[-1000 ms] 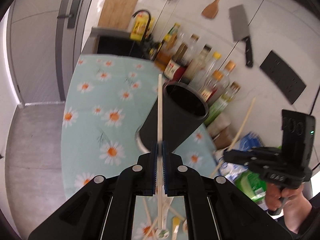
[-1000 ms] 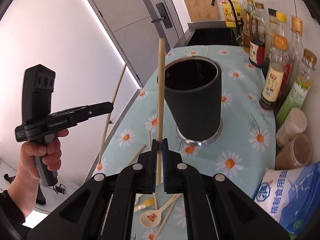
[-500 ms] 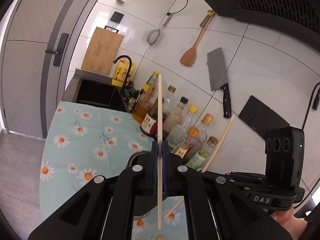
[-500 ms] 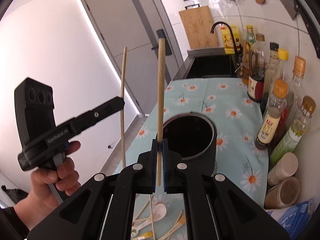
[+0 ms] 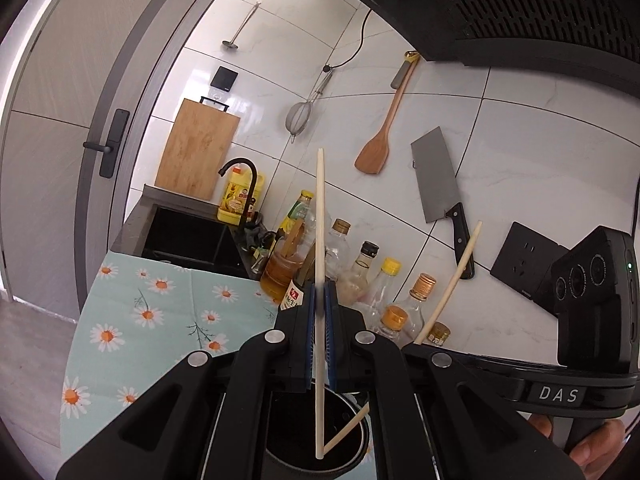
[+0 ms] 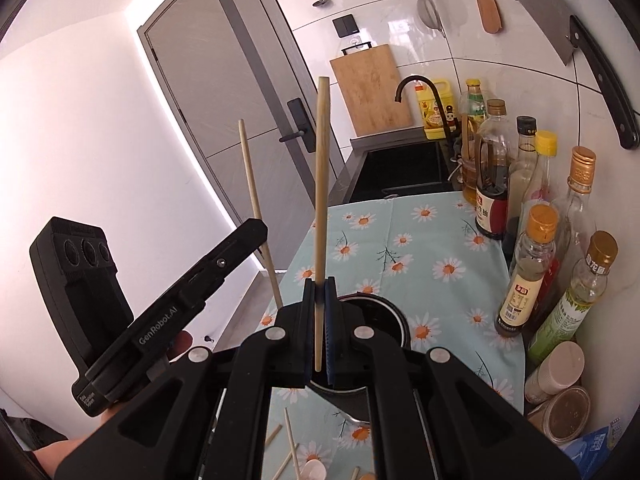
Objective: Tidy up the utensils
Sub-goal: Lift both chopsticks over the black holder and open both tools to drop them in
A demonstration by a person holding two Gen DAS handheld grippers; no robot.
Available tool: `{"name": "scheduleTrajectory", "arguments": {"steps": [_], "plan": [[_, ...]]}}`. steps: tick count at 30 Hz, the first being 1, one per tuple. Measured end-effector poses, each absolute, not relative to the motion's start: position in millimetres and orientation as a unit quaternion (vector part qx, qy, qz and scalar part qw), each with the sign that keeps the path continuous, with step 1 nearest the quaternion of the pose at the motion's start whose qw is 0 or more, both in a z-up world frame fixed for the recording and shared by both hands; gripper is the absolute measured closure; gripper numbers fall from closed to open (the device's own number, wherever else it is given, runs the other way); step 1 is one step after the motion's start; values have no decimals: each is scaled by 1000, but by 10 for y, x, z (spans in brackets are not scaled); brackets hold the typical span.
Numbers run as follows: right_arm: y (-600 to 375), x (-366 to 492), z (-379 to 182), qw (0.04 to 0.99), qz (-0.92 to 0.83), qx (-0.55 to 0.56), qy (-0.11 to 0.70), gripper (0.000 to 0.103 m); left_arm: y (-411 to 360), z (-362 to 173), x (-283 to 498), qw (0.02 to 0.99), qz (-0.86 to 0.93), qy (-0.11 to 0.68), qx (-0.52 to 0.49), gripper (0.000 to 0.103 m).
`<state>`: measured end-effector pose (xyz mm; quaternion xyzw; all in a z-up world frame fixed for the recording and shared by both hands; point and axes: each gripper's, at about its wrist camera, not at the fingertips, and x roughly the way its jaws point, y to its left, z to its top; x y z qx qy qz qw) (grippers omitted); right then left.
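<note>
Right claw (image 6: 319,308) clamped on upright chopstick (image 6: 321,184) above black holder (image 6: 394,322)

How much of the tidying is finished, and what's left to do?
Little looks done: the black holder shows no settled utensils. In hand: the left hand-held gripper and the right hand-held gripper each clamp a chopstick, tips over the holder's mouth. Left: loose chopsticks and a spoon on the daisy cloth.

Bright daylight, glare along the door (image 6: 256,92), heavy fisheye warping, dark corners.

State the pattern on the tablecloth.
White daisies on pale blue tablecloth; right wrist view shows it best.
</note>
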<state>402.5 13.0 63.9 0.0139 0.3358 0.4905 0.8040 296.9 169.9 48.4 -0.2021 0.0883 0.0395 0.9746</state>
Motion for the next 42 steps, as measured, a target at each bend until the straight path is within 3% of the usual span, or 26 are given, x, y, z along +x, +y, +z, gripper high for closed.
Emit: {"name": "scheduleTrajectory", "arguments": {"steps": [11, 17, 19, 42], "plan": [[244, 4101, 439, 816, 467, -15, 342, 97, 1678, 283, 3197, 976, 37, 109, -187, 99], [231, 4144, 367, 813, 460, -15, 358, 91, 1664, 236, 3185, 973, 48, 130, -184, 98], [201, 4154, 350, 810, 460, -9, 364, 85, 1674, 248, 3146, 973, 43, 127, -189, 98], [-109, 3623, 403, 799, 475, -23, 367, 83, 1727, 277, 2297, 968, 72, 153, -185, 98]]}}
